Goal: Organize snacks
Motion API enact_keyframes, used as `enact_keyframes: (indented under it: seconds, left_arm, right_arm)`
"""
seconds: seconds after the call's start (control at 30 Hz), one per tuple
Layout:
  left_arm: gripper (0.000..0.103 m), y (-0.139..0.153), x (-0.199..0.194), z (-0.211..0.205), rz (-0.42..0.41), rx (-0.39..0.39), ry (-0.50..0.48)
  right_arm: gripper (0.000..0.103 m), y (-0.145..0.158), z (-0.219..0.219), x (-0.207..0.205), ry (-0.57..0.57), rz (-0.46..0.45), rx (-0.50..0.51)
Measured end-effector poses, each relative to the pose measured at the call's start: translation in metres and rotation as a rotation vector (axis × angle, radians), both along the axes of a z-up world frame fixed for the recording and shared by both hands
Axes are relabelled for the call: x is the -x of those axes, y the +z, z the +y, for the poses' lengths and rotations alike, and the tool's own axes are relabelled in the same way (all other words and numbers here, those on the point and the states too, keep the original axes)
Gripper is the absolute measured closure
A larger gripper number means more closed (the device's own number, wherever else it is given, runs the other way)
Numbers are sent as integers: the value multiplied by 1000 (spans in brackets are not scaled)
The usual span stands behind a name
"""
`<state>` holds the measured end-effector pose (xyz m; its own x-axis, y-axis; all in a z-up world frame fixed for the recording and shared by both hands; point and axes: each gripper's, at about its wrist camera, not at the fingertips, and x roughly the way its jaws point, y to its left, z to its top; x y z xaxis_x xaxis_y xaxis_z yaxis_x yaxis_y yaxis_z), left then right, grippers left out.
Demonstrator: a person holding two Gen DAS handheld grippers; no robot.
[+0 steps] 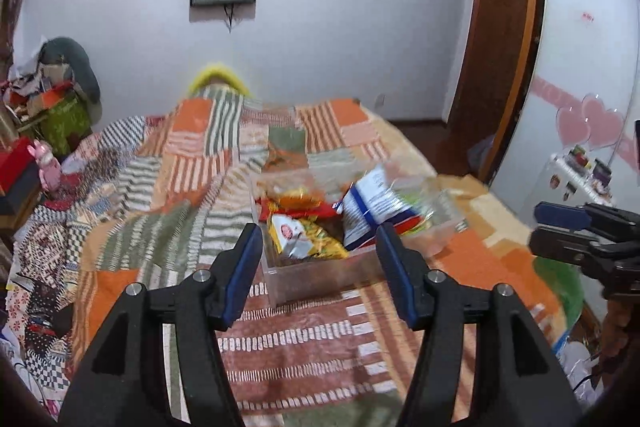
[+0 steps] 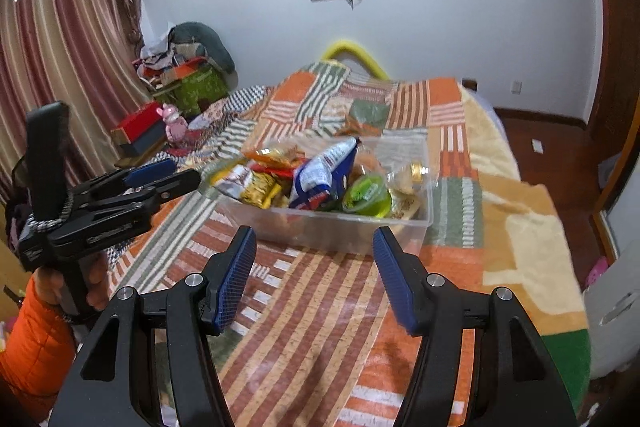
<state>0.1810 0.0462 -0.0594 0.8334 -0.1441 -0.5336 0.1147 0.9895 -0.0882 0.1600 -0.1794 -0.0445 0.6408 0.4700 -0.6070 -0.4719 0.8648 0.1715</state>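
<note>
A clear plastic box [image 2: 320,233] stands on the patchwork bedspread; it also shows in the left wrist view [image 1: 320,277]. It holds several snack packets: a blue and white bag [image 2: 324,175], a yellow packet [image 2: 260,189], an orange packet [image 2: 276,155] and a green jelly cup [image 2: 366,197]. In the left wrist view the blue and white bag [image 1: 370,205] and a yellow packet [image 1: 298,235] lie in the box. My left gripper [image 1: 318,235] is open and empty, just short of the box. My right gripper [image 2: 314,239] is open and empty, in front of the box.
The bedspread [image 2: 320,307] covers a bed. A red box [image 2: 138,127] and a pink toy [image 2: 174,123] lie at the bed's left side. Curtains [image 2: 60,47] hang on the left. A wooden door [image 1: 500,47] and a white cabinet [image 1: 580,87] stand on the right.
</note>
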Motion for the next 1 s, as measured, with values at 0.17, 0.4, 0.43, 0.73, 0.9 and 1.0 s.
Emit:
enact_keyframes:
  seconds: [0.17,0.4,0.43,0.73,0.9,1.0]
  left_arm:
    - [42,38,47,-9,-113,16,23]
    - [31,70,95,-22,-220,25,61]
    - [28,73,100,-23,-232,25,73]
    - [6,89,131,-36,-311,18,102]
    - [0,94,139,-39,-336,17,115]
    - [0,95,140,-41,-345,7,117]
  right_arm:
    - [46,28,-4,24,-34,-104,-13]
    - [39,59,-5,59,-71,-248,-19]
    - [39,62,-6,62,-74,-259,-25]
    - [18,74,-6,78,-102,-334,-56]
    - [1,78,-6,85,-122,-370,-61]
    - [0,80,-5,86,-127,-387,-59]
